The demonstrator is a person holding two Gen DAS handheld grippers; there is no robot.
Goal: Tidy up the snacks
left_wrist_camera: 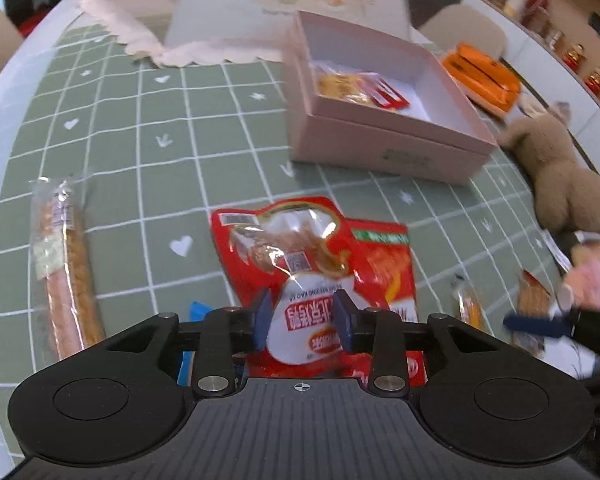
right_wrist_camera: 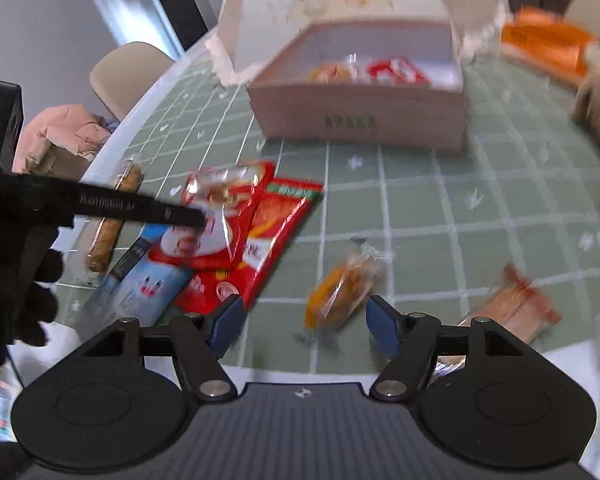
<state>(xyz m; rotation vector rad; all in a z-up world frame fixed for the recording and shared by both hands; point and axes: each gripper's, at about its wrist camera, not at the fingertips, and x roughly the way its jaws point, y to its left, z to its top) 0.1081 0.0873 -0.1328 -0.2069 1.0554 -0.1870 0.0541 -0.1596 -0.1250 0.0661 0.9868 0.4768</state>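
Observation:
A red-and-white snack pouch [left_wrist_camera: 300, 280] lies on a second red pouch [left_wrist_camera: 388, 264] on the green checked tablecloth. My left gripper [left_wrist_camera: 304, 318] is open, its blue pads on either side of the pouch's white lower end. In the right wrist view one black finger of the left gripper [right_wrist_camera: 140, 208] reaches over that pouch [right_wrist_camera: 216, 216]. My right gripper [right_wrist_camera: 306, 326] is open, and a small orange-wrapped snack [right_wrist_camera: 340, 292] lies on the cloth just ahead between its pads. The open pink box [left_wrist_camera: 380, 148] [right_wrist_camera: 360, 108] stands behind and holds a cookie pack and a red packet.
A long snack stick in clear wrap [left_wrist_camera: 64, 272] lies left, a blue packet [right_wrist_camera: 148, 284] under the red pouches, another wrapped snack [right_wrist_camera: 512, 304] right. A brown plush toy [left_wrist_camera: 556, 176], an orange box [left_wrist_camera: 484, 76] and a mesh food cover [right_wrist_camera: 332, 8] stand farther back. A black-gloved hand [right_wrist_camera: 20, 280] shows left.

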